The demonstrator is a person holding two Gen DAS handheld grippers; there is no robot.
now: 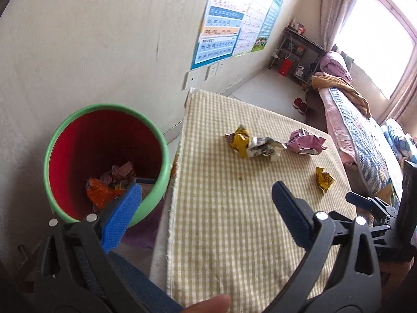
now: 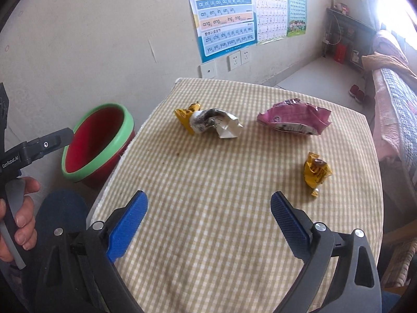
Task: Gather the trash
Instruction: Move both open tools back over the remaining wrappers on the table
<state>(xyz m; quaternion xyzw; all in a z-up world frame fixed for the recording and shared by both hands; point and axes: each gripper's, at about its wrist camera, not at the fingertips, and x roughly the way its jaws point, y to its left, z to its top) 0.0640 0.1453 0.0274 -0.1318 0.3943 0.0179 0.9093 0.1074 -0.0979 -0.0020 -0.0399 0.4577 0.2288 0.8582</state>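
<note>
Your left gripper [image 1: 206,208] jaws apart, empty, straddling bin [image 1: 104,161] rim and table [image 1: 234,234] edge. Your right gripper [image 2: 208,214] jaws wide, empty, over table. Small yellow wrapper [image 2: 316,172] lies just beyond right fingertip; pink wrapper [image 2: 294,117] and crumpled white-yellow wrapper [image 2: 211,124] farther back.

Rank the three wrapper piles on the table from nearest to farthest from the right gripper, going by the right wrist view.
From the right gripper:
1. Small gold wrapper, right side, closest.
2. Yellow-and-white crumpled wrapper, left of centre, farther back.
3. Pink wrapper, far right, about level with it; too close to call.
</note>
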